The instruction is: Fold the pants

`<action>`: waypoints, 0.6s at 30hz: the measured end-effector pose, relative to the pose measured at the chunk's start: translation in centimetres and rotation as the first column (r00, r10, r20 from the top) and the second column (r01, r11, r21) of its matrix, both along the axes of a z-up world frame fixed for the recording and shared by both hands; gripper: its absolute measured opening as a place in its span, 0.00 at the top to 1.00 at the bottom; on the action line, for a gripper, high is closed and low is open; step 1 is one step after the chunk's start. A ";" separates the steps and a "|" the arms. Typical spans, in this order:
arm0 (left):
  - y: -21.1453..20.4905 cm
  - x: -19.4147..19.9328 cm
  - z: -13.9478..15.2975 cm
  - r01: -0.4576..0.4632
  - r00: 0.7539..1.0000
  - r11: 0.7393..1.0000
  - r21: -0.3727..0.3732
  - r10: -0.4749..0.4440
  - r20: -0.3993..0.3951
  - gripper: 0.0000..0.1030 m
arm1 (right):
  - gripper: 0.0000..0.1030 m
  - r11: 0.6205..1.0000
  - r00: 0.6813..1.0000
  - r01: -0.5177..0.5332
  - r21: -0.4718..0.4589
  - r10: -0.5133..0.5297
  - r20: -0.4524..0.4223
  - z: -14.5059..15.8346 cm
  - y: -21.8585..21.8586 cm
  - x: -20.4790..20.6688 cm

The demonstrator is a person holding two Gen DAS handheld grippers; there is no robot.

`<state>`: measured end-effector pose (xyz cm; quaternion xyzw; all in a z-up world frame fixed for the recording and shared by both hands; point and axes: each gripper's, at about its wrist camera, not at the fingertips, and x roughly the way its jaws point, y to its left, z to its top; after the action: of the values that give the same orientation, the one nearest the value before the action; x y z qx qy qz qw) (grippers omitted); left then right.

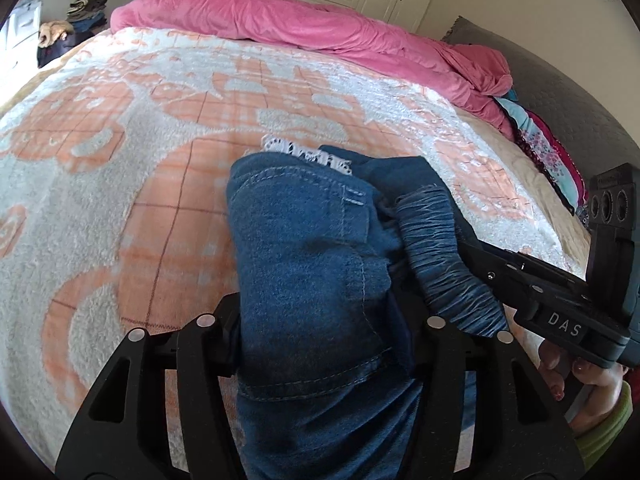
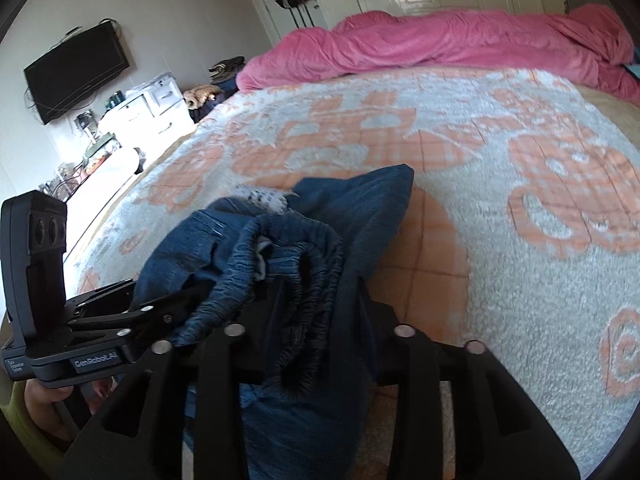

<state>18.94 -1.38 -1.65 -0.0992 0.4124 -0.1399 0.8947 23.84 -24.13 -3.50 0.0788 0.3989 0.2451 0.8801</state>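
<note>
The blue denim pants are bunched between both grippers, held above the orange-and-white blanket. My left gripper is shut on the denim near a seam. My right gripper is shut on the gathered elastic waistband. In the left wrist view the right gripper comes in from the right and clamps the ribbed waistband. In the right wrist view the left gripper comes in from the left, its tips buried in the cloth. A white label shows at the top of the bundle.
A rumpled pink duvet lies along the far side of the bed. Patterned cloth lies at the right edge by a grey headboard. A wall TV, white drawers and a clothes pile are at the left.
</note>
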 end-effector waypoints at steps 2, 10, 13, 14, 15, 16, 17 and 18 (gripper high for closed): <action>0.2 0.1 -0.6 -0.006 1.000 1.000 -0.007 0.006 -0.018 0.45 | 0.55 1.000 1.000 0.019 -0.010 -0.020 -0.024 -0.8 -0.4 0.2; 0.2 0.0 -1.1 -0.003 1.000 1.000 -0.006 0.003 -0.018 0.43 | 0.39 0.995 0.997 0.073 -0.065 -0.076 -0.031 -1.5 -0.7 -0.1; 0.2 -0.1 -1.0 -0.005 1.000 1.000 -0.004 0.005 -0.018 0.41 | 0.39 0.993 0.997 0.079 -0.086 -0.081 -0.020 -1.3 -0.5 -0.4; 0.2 -0.2 -1.0 -0.007 1.000 1.000 -0.006 0.007 -0.017 0.40 | 0.38 0.993 0.997 0.080 -0.090 -0.082 -0.016 -1.3 -0.6 -0.4; 0.2 -0.4 -1.0 -0.008 1.000 1.000 -0.007 0.008 -0.017 0.38 | 0.35 0.992 0.996 0.083 -0.096 -0.085 -0.013 -1.2 -0.6 -0.5; 0.2 -0.5 -0.9 -0.010 1.000 1.000 -0.005 0.010 -0.016 0.37 | 0.32 0.990 0.996 0.090 -0.107 -0.092 -0.008 -1.2 -0.7 -0.6; 0.2 -0.6 -0.8 -0.013 1.000 1.000 -0.002 0.013 -0.014 0.36 | 0.30 0.988 0.995 0.098 -0.120 -0.099 -0.001 -1.1 -0.8 -0.7; 0.3 -0.7 -0.7 -0.015 1.000 1.000 -0.001 0.015 -0.014 0.35 | 0.30 0.987 0.995 0.102 -0.123 -0.103 0.000 -1.1 -0.9 -0.9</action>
<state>18.26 -1.10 -2.37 -0.1037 0.4177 -0.1326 0.8929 22.97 -25.02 -4.56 0.0455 0.4114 0.1742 0.8935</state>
